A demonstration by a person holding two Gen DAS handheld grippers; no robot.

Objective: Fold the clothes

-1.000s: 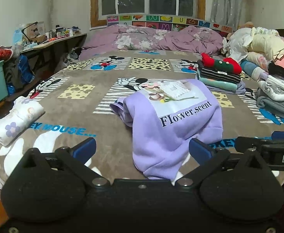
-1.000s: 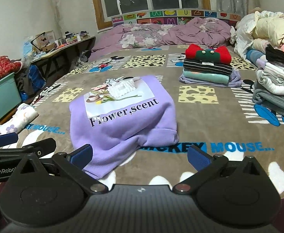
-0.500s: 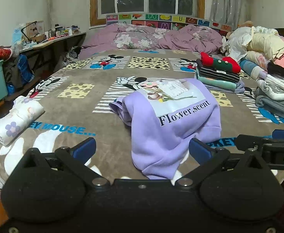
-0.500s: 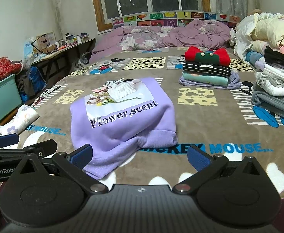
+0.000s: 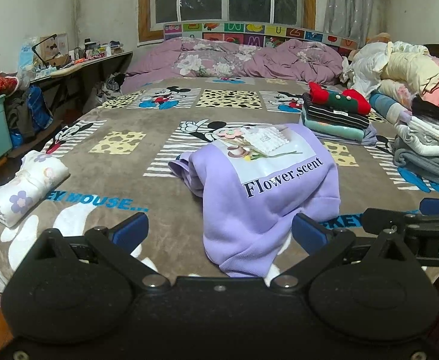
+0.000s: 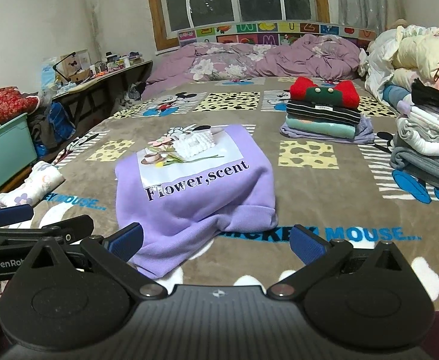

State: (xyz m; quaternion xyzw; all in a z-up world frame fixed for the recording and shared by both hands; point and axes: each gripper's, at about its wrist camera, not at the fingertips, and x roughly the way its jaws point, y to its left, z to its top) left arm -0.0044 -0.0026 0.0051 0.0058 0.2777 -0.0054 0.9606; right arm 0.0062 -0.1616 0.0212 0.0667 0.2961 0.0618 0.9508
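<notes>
Bedroom; bed (image 6: 309, 219) under a cartoon-mouse blanket, crumpled quilt (image 6: 264, 60) at the far end below the window.

Item 1: lilac sweatshirt (image 6: 195, 192), mid-bed, gathered into a compact block with the "Flower, scent" print face up. A sleeve or hem end (image 5: 180, 168) sticks out on its left side, and the near edge trails loose toward the grippers. Judged mostly folded, not yet squared.

Item 2: folded stack (image 6: 324, 117), far right of the sweatshirt, well apart from it; a red-and-green piece lies on top.

Item 3: heaped clothes (image 6: 423, 138) along the right edge, partly layered, partly loose. Whether they await folding cannot be told.

Item 4: small floral bundle (image 5: 24, 189), rolled, at the near left edge.

Left gripper (image 5: 219, 231): jaws wide apart, holding nothing, just short of the sweatshirt's near edge.

Right gripper (image 6: 216, 243): jaws wide apart, holding nothing, alongside the left.

Remaining, as judged: tuck the stray end; perhaps carry the sweatshirt to the stack.
</notes>
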